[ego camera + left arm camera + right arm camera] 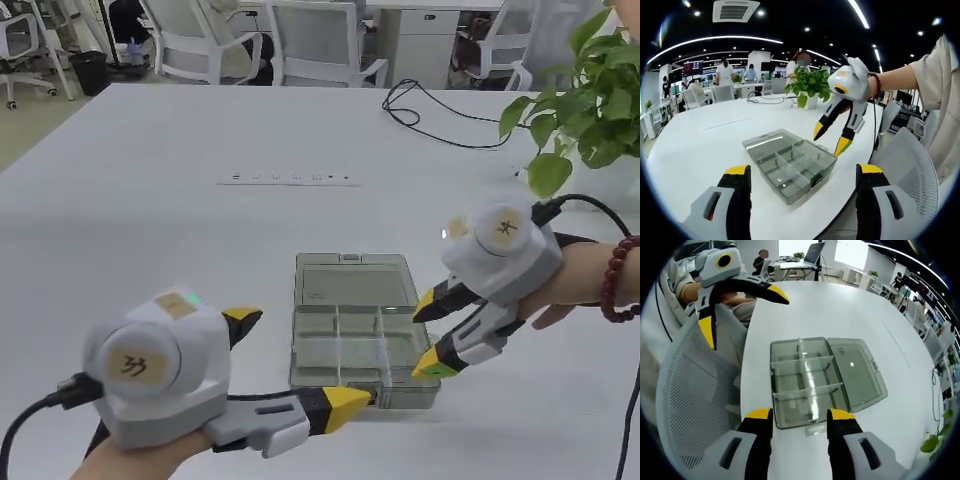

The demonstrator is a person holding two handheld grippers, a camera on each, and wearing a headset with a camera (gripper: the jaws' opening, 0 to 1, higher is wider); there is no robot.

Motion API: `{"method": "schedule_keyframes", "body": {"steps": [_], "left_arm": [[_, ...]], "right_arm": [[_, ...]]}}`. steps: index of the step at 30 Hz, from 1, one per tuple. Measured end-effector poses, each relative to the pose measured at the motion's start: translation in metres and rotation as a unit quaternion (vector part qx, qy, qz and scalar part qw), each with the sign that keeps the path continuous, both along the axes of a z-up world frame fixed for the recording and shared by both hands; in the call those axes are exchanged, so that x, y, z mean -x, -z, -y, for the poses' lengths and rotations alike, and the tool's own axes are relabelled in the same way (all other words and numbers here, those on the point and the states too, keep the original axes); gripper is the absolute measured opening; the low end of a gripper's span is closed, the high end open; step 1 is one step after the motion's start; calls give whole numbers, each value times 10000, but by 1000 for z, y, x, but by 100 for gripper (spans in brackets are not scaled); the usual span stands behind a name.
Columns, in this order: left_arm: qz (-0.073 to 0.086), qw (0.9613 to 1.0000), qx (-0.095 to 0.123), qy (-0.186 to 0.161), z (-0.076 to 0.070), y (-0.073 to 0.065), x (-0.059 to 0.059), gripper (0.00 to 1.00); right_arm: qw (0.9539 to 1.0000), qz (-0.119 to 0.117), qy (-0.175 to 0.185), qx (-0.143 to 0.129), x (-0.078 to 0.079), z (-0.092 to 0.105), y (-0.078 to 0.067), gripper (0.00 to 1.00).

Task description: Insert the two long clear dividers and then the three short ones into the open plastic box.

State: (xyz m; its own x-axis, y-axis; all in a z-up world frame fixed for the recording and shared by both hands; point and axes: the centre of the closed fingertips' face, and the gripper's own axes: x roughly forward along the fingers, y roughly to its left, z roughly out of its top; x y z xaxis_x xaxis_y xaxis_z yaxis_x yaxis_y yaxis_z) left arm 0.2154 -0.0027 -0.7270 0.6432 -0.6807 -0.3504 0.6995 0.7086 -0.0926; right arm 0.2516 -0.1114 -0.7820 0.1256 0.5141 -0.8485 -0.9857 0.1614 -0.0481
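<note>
Box (pixel 300 345) open on table (pixel 200 230), lid (pixel 352 280) flat behind; dividers (pixel 805 389) seated inside as grid. Left gripper (pixel 310 355) at box's near-left corner — jaws spread, empty. Right gripper (pixel 416 346) over box's right side — released, empty.

The plastic box (pixel 365 372) sits on the counter (pixel 150 210) near its front edge, its lid (pixel 355 280) lying flat behind it and dividers (pixel 339 335) standing inside. The left hand-held gripper (pixel 305 357) is at the box's front-left corner, the right hand-held gripper (pixel 422 340) at its right side. A power strip (pixel 290 178) lies farther back, and a plant (pixel 590 100) stands to the far right.
</note>
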Motion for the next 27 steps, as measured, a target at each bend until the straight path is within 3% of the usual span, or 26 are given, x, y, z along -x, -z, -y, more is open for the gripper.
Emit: {"method": "schedule_keyframes", "body": {"steps": [9,19,27], "left_arm": [[11,10000,-39,-36,-1,-1,-1,89],[49,10000,-48,5,2,0,-2,88],[91,9999,-101,8,2,-1,-3,87]], "right_arm": [[9997,-53,211,91,0,34,2,47],[9976,-144,560,387,-2,88,13,49],[9956,-270,654,616,1,118,24,51]]}}
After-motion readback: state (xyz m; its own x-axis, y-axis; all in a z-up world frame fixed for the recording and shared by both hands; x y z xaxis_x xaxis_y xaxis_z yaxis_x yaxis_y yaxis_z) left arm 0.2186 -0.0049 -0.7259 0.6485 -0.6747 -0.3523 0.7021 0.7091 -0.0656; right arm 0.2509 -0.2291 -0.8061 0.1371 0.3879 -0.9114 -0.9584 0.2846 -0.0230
